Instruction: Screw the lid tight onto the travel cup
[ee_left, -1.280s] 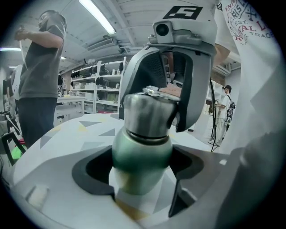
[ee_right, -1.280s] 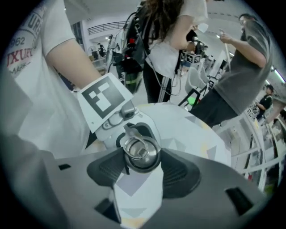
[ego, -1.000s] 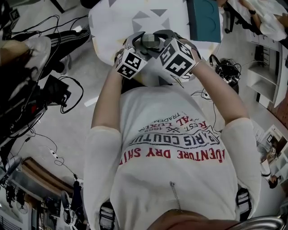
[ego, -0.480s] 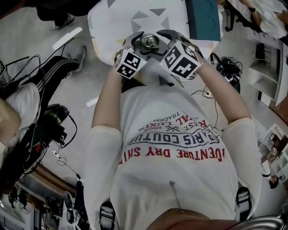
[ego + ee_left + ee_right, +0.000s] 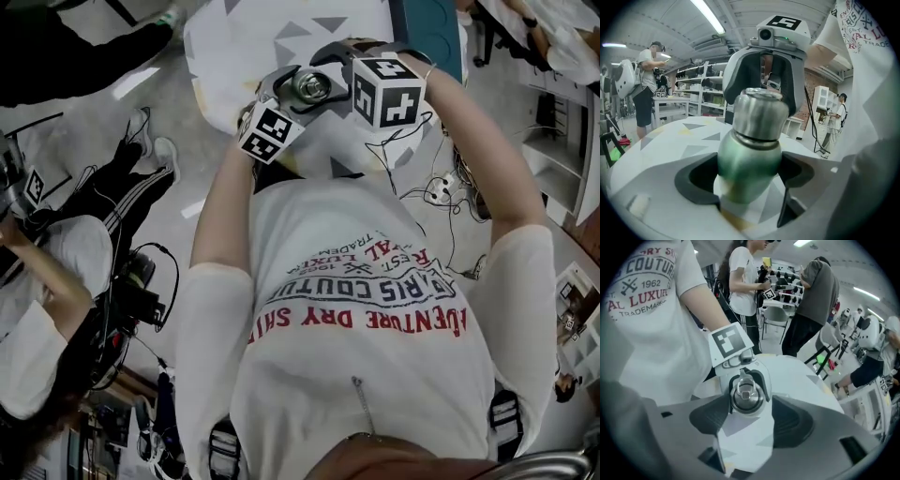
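Note:
A green travel cup [image 5: 749,157] with a steel lid [image 5: 759,112] stands upright between the pads of my left gripper [image 5: 747,183], which is shut on its body. In the head view the lid [image 5: 312,86] shows between the two marker cubes. My right gripper [image 5: 751,420] hangs over the cup and looks down on the lid [image 5: 746,397] and its small ring handle. Its jaws have just been opening and now stand wide. The lid lies between its pads [image 5: 792,420], which are off it. In the left gripper view the right gripper [image 5: 765,70] arches over the lid.
The cup is held over a white table [image 5: 244,37] printed with grey triangles. A teal box [image 5: 427,37] sits at its far right. People stand nearby [image 5: 808,301], one sits at the left [image 5: 56,272], and cables [image 5: 441,187] lie on the floor.
My right gripper has rolled about its own line, so its marker cube now faces the head camera squarely and sits higher in that view. The left gripper and cup stayed put.

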Demonstrator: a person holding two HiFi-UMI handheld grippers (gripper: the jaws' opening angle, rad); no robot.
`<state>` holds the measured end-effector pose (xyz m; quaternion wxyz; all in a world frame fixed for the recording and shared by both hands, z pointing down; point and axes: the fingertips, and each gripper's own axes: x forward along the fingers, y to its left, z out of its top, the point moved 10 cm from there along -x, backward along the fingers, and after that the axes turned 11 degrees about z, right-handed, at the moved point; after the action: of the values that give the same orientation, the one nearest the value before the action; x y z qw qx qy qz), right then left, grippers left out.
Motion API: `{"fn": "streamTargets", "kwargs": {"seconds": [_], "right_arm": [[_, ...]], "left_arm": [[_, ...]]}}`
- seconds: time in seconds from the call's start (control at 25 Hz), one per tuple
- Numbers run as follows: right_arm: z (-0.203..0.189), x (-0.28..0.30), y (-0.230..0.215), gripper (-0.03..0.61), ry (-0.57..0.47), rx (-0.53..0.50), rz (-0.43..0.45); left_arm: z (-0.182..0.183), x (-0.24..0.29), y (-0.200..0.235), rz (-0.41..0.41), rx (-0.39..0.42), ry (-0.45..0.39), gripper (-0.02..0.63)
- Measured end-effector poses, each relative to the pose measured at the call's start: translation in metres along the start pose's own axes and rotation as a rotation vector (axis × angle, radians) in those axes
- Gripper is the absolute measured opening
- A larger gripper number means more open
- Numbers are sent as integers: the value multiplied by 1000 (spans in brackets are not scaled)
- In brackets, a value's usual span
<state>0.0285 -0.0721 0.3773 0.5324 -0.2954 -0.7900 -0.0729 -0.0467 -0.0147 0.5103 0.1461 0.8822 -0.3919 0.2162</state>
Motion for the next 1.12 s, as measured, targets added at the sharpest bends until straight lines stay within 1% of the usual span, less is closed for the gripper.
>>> {"fn": "streamTargets", "kwargs": {"seconds": [0.12, 0.2, 0.28, 0.36, 0.48, 0.56, 0.68, 0.8, 0.92, 0.96, 1.04, 1.12], "right_arm": [[1, 4, -4, 249, 24, -22, 69], [2, 6, -6, 241, 38, -38, 99], [3, 7, -7, 239, 40, -39, 103], [3, 8, -5, 238, 31, -16, 84], [1, 9, -1, 238, -14, 56, 24], [-1, 9, 2, 238, -58, 129, -31], [-6, 10, 9, 236, -148, 304, -133], [-9, 14, 21, 236, -246, 472, -259], [-8, 20, 32, 236, -302, 613, -375], [-7, 21, 34, 236, -304, 648, -406], [-4, 22, 35, 236, -288, 673, -443], [-5, 22, 33, 237, -290, 665, -430]], "left_arm": [[0, 3, 1, 0, 3, -7, 391], [-1, 4, 1, -1, -2, 2, 393], [-1, 4, 1, -1, -6, 5, 393], [-1, 4, 1, -4, -8, 8, 393], [-4, 2, 2, -9, -12, 13, 393], [-3, 2, 3, -8, -10, 5, 394], [-1, 3, 5, -14, -15, 8, 394], [1, 2, 4, -11, -15, 2, 396], [1, 2, 2, -14, -11, -6, 396], [0, 3, 2, -14, -13, -2, 396], [-1, 3, 2, -13, -14, 4, 396], [-1, 3, 3, -16, -14, 10, 396]]}}
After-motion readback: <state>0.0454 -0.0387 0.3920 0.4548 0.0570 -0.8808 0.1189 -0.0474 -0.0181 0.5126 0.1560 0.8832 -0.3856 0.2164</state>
